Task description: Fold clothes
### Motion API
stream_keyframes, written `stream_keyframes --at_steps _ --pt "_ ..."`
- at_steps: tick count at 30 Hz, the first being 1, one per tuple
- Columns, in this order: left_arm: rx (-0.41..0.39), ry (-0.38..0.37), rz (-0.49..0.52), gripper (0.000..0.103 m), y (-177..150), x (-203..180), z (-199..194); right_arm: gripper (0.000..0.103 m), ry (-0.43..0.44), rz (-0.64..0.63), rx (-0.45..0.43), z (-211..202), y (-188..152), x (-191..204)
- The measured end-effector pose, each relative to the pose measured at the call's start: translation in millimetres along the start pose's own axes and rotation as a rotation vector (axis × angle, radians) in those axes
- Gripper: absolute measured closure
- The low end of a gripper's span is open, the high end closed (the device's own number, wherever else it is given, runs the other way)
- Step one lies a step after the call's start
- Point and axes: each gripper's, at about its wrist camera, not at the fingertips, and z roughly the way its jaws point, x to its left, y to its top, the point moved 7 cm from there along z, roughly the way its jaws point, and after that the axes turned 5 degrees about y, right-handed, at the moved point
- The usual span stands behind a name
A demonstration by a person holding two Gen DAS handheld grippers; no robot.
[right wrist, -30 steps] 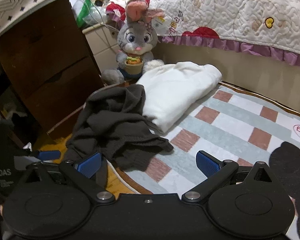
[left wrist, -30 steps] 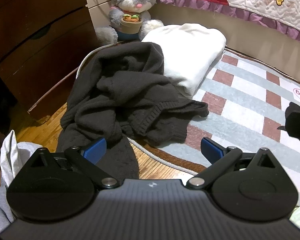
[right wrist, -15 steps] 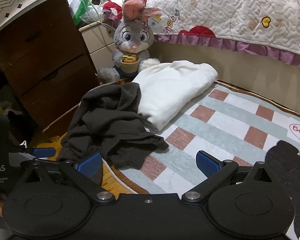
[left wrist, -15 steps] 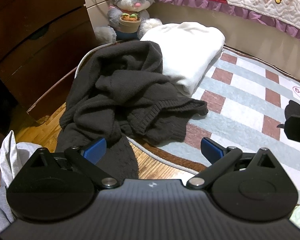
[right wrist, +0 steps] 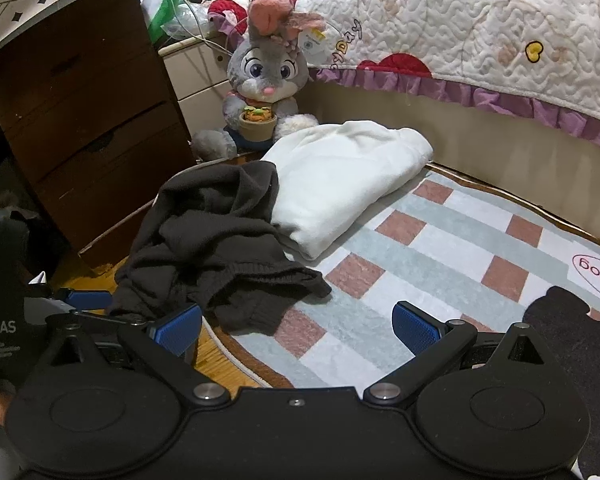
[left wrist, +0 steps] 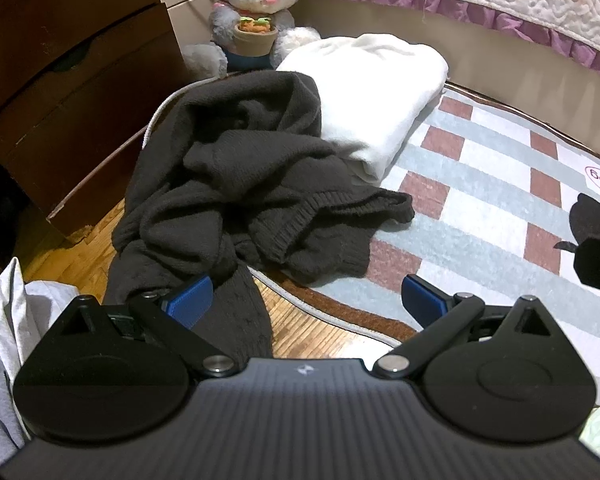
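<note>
A crumpled dark knit sweater (left wrist: 236,200) lies half on the checked rug (left wrist: 480,200) and half on the wood floor, its sleeve trailing toward my left gripper (left wrist: 306,300). That gripper is open, with its left blue pad beside the sleeve and nothing between the fingers. A folded white garment (left wrist: 372,92) rests behind the sweater. From the right wrist view the sweater (right wrist: 220,248) sits ahead and left of my right gripper (right wrist: 296,326), which is open and empty. The white garment (right wrist: 340,184) lies beyond it.
A plush rabbit (right wrist: 266,92) sits against a cream cabinet. A dark wooden dresser (right wrist: 80,120) stands at the left. A quilted bedspread (right wrist: 460,28) hangs over the bed side at the back. Grey and white cloth (left wrist: 8,340) lies at the left edge.
Both grippers have edged forward toward the dark sweater, which looks slightly larger. Their fingers stay open and the clothes have not moved.
</note>
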Motion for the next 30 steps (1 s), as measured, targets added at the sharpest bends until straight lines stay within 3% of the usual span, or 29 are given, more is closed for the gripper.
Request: stream_keyframes --at_steps 4,8,11,15,18,20,23,28,30 --pt "-0.023 0.040 -0.013 0.000 -1.3 4.7 9.8 0.000 -0.010 0.000 -0.011 5.2 -4.5 -2.9" --pt "-0.105 0.091 0.009 0.000 4.3 14.5 21.6 0.000 -0.034 -0.010 -0.039 14.8 -10.2 -7.7" --pt "-0.166 0.130 0.026 0.000 8.5 21.7 30.0 0.000 -0.001 0.012 -0.073 33.8 -12.8 -14.8" --pt "-0.230 0.191 0.035 0.001 15.1 36.0 44.4 0.001 0.082 0.069 -0.003 77.2 -16.3 -24.1" --pt "-0.180 0.127 -0.051 0.011 17.4 56.6 63.8 0.001 0.196 0.167 0.026 111.0 -18.8 -26.8" --pt "-0.155 0.066 -0.077 0.029 17.4 67.8 75.6 0.001 0.270 0.244 0.040 134.4 -19.6 -28.3" --pt "-0.153 0.064 -0.083 0.043 18.8 87.3 92.8 0.001 0.335 0.323 0.061 167.8 -17.5 -29.5" --pt "-0.195 0.048 -0.122 0.043 15.4 119.4 120.8 0.000 0.377 0.309 0.080 212.6 1.2 -28.9" --pt "-0.173 0.051 -0.113 0.043 5.8 122.6 135.1 0.000 0.365 0.252 0.069 226.9 7.5 -25.2"
